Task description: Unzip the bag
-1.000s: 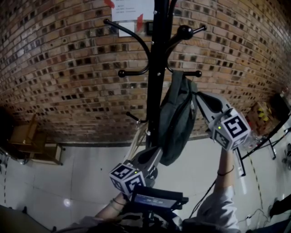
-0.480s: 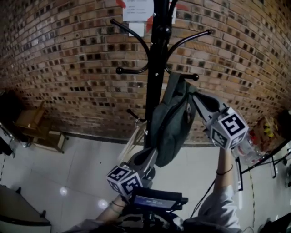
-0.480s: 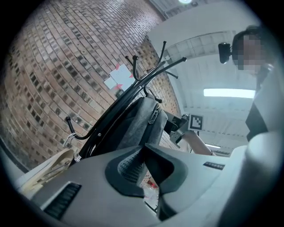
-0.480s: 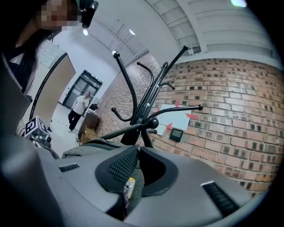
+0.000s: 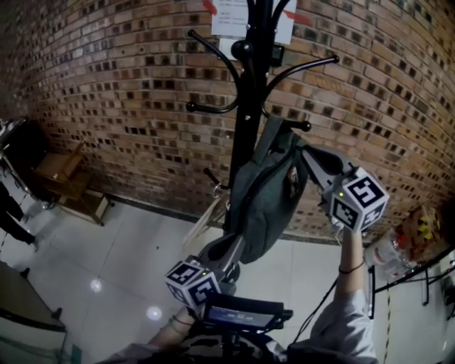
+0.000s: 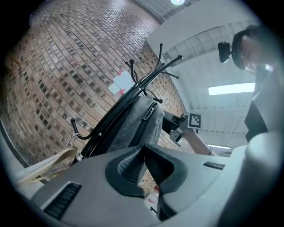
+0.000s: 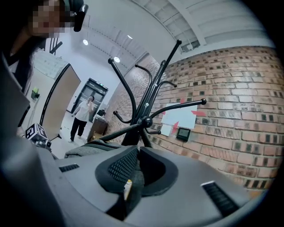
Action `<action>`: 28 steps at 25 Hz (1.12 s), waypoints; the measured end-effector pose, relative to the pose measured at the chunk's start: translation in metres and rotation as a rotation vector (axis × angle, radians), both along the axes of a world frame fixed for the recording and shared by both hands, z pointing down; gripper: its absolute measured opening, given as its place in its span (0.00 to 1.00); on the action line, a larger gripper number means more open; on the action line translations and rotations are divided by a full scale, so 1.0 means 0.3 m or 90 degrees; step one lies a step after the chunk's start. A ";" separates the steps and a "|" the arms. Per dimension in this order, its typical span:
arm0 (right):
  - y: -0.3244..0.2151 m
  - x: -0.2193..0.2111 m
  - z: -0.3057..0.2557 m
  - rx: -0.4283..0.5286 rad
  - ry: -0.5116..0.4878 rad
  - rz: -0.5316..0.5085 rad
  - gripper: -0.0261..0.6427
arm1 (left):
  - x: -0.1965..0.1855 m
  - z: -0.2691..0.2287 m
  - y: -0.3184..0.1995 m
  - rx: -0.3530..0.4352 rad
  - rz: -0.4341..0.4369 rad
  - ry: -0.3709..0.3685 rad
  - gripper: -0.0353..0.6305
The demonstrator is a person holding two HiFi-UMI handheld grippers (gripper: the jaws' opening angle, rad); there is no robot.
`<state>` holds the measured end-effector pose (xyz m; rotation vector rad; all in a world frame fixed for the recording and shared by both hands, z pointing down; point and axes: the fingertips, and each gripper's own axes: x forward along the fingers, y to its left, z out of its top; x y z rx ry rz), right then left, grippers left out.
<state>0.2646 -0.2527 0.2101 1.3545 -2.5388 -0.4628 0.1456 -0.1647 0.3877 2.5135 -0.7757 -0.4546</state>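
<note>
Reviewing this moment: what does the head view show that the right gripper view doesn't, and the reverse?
Head view only: the left tool shut on the lower end of the bag, the whole bag hanging from the coat rack, and wooden furniture by the wall. Right gripper view only: bag fabric pinched in the right tool, seen close up, and a person standing far off. Both: the coat rack's hooks, the brick wall and the paper notice taped to it.
</note>
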 end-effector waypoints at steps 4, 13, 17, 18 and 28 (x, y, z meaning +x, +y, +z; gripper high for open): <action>-0.015 0.001 -0.005 -0.004 0.004 -0.017 0.08 | 0.002 -0.005 -0.005 0.004 -0.012 0.002 0.07; -0.069 0.033 -0.019 -0.032 -0.016 -0.036 0.09 | -0.027 -0.006 -0.029 0.000 -0.025 -0.005 0.07; -0.104 0.065 -0.028 -0.042 -0.025 -0.031 0.09 | -0.040 -0.009 -0.039 -0.006 -0.026 -0.008 0.07; -0.112 0.072 -0.029 -0.046 -0.029 -0.030 0.09 | -0.044 -0.009 -0.042 -0.007 -0.026 -0.009 0.07; -0.175 0.127 -0.011 -0.091 -0.055 -0.043 0.09 | -0.079 -0.004 -0.073 -0.009 -0.034 -0.006 0.07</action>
